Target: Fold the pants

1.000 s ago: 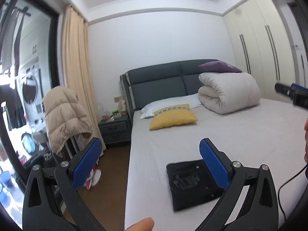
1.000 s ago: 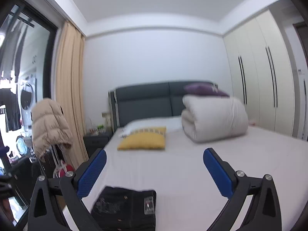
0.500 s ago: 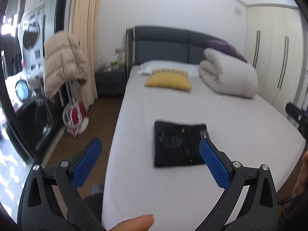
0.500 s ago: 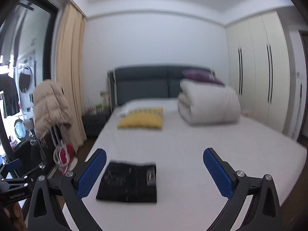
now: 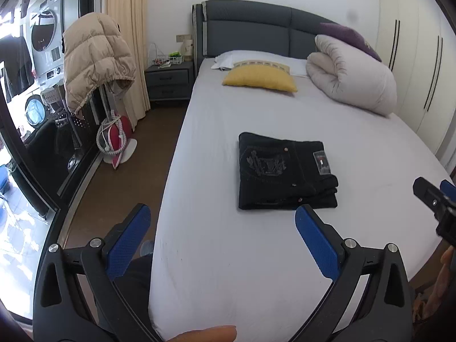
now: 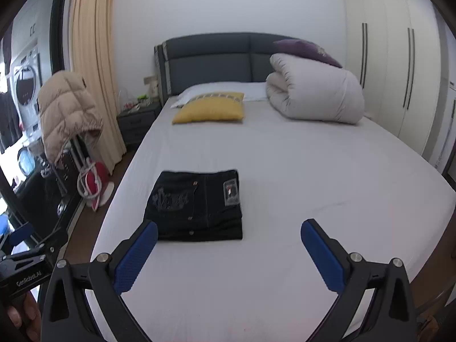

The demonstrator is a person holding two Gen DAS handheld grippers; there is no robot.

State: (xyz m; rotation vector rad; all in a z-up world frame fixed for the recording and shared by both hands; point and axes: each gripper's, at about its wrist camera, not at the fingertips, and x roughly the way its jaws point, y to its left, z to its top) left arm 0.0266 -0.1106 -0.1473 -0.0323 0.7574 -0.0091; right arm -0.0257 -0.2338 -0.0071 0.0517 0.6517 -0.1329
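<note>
One pair of black denim pants (image 5: 285, 171) lies folded into a neat, thick rectangle on the smooth pale grey bed sheet (image 5: 256, 256), toward the foot of the bed and nearer its left edge, showing pale embroidered stitching on a back pocket, a small rectangular label patch and a few copper rivets. The left gripper (image 5: 222, 239), black plastic with two blue textured pads, hangs spread wide above the sheet just short of the pants, holding nothing. The right gripper (image 6: 228, 253) is likewise wide apart and empty, its left pad just beside the bundle's near corner without touching. Further up the bed there is one mustard yellow cushion (image 6: 211, 108), one white pillow (image 6: 222, 89), one puffy rolled white duvet (image 6: 316, 97) and one purple cushion (image 6: 307, 51) atop it, against a padded dark grey headboard (image 6: 211, 65). A beige quilted jacket (image 5: 94, 59) drapes off to the left.
</note>
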